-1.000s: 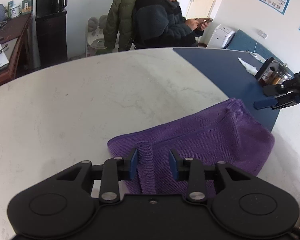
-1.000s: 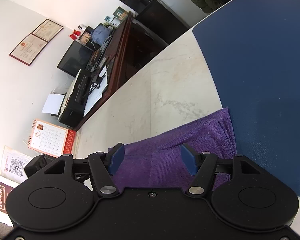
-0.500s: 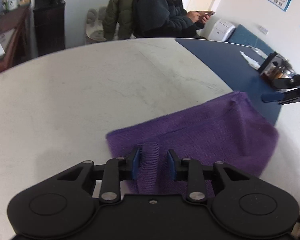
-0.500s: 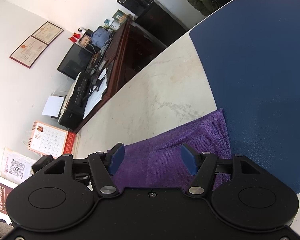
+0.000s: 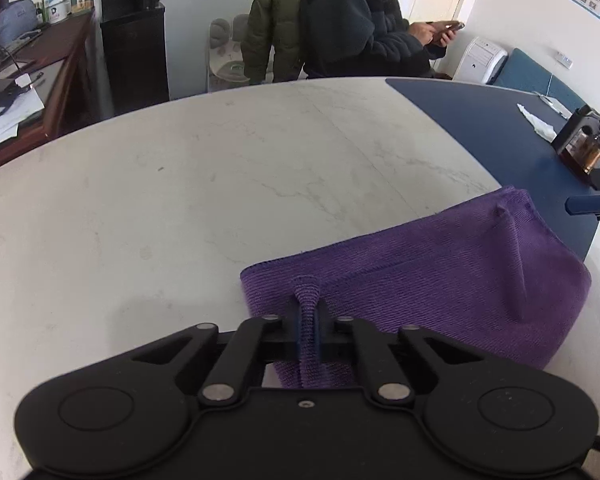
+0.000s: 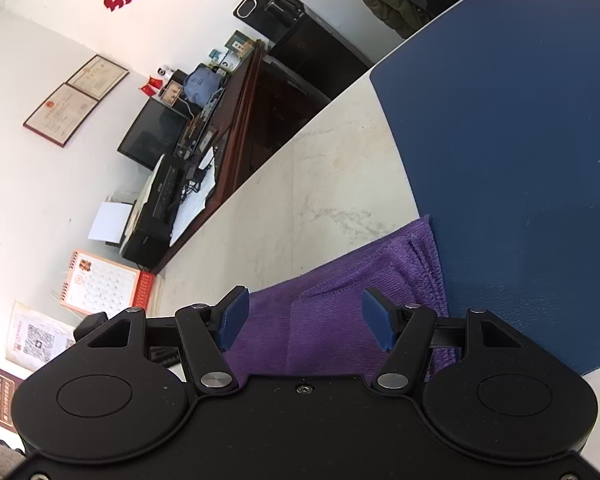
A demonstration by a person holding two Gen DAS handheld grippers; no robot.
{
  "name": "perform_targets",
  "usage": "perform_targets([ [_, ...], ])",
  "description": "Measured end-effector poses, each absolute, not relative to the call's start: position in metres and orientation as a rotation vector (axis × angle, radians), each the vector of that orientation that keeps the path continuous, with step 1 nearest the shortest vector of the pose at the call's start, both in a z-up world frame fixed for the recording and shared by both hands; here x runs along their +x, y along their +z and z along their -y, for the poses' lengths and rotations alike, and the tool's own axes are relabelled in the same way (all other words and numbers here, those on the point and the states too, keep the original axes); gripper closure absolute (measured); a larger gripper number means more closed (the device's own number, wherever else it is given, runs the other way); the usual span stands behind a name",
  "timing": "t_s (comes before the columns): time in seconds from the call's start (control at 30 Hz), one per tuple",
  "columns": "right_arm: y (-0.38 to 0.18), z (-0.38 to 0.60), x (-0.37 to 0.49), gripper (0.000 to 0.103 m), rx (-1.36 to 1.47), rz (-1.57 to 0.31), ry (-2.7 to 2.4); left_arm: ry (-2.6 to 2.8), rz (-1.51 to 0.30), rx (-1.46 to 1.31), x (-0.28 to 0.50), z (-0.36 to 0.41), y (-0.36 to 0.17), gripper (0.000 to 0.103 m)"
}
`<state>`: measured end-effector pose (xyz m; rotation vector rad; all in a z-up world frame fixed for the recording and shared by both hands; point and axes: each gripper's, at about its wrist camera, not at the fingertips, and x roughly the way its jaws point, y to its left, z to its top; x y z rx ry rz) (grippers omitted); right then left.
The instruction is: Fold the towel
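A purple towel lies folded on the white marble table, its right end on a blue mat. My left gripper is shut on a pinched ridge of the towel's near left edge. In the right wrist view my right gripper hovers open over the towel near its far corner, its blue pads wide apart and not pressing the cloth. One right fingertip shows at the right edge of the left wrist view.
A person sits at the table's far side holding a phone. A glass pot and a crumpled tissue rest on the blue mat. A wooden desk with clutter stands to the left.
My left jaws have closed onto the raised ridge of towel that stood between them. The right gripper has stayed open and still.
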<state>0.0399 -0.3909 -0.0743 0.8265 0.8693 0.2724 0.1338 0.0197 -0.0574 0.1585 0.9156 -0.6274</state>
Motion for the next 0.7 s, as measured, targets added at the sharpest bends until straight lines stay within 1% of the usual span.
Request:
perform_targets([
  [0.17, -0.062, 0.388, 0.039, 0.041, 0.605, -0.876, 0.293, -0.715, -0.847, 0.077, 0.112, -0.032, -0.034, 0.100],
  [0.3, -0.061, 0.393, 0.045, 0.041, 0.502, -0.886, 0.332, -0.724, -0.833, 0.026, 0.100, -0.037, -0.025, 0.100],
  [0.43, -0.063, 0.394, 0.060, 0.041, 0.415, -0.870, 0.424, -0.722, -0.847, 0.034, 0.095, -0.035, -0.025, 0.100],
  [0.7, -0.065, 0.372, 0.096, 0.041, 0.102, -0.843, 0.733, -0.671, -0.883, 0.058, 0.095, -0.038, -0.029, 0.100],
])
